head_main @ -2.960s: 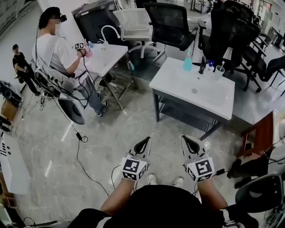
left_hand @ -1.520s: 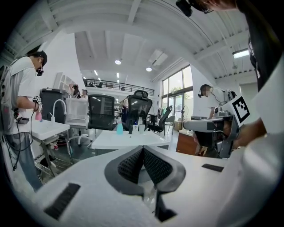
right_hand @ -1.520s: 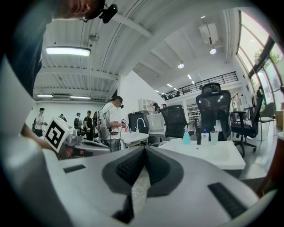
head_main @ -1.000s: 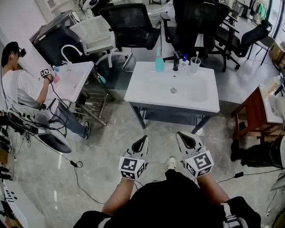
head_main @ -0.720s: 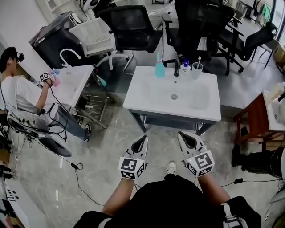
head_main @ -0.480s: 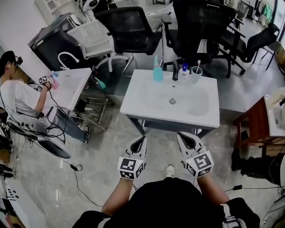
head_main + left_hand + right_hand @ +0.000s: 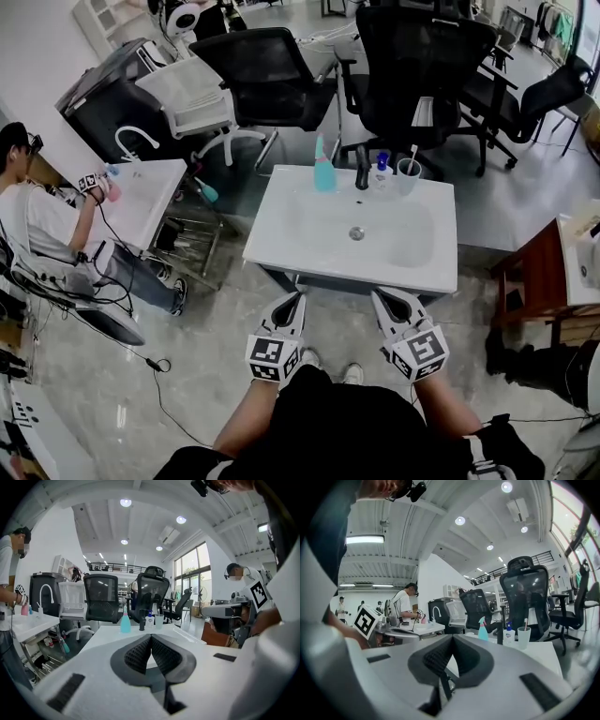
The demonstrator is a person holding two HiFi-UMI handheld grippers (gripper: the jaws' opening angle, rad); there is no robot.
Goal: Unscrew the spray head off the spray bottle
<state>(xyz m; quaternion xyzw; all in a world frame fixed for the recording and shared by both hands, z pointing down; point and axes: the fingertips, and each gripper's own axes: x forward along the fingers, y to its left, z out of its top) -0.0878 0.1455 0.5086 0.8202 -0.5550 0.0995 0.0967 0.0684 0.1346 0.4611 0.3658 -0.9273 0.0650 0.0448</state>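
A teal spray bottle (image 7: 323, 169) with a white spray head stands at the back edge of a white sink unit (image 7: 291, 230), left of the black faucet (image 7: 362, 169). It also shows far ahead in the left gripper view as the spray bottle (image 7: 125, 622) and in the right gripper view as the spray bottle (image 7: 483, 630). My left gripper (image 7: 292, 302) and right gripper (image 7: 383, 300) are held side by side just short of the unit's near edge, both shut with nothing between the jaws. Seen from its own camera, each one, the left gripper (image 7: 151, 637) and the right gripper (image 7: 452, 638), points level at the sink.
A hand-soap bottle (image 7: 381, 172) and a cup with a toothbrush (image 7: 408, 174) stand right of the faucet. Black office chairs (image 7: 417, 66) crowd behind the sink. At the left another person (image 7: 37, 202) sits at a second sink unit (image 7: 141, 202). A brown wooden stand (image 7: 534, 267) is on the right.
Both grippers have come closer to the white sink unit, which has slid down the head view toward me. The jaws stayed shut throughout.
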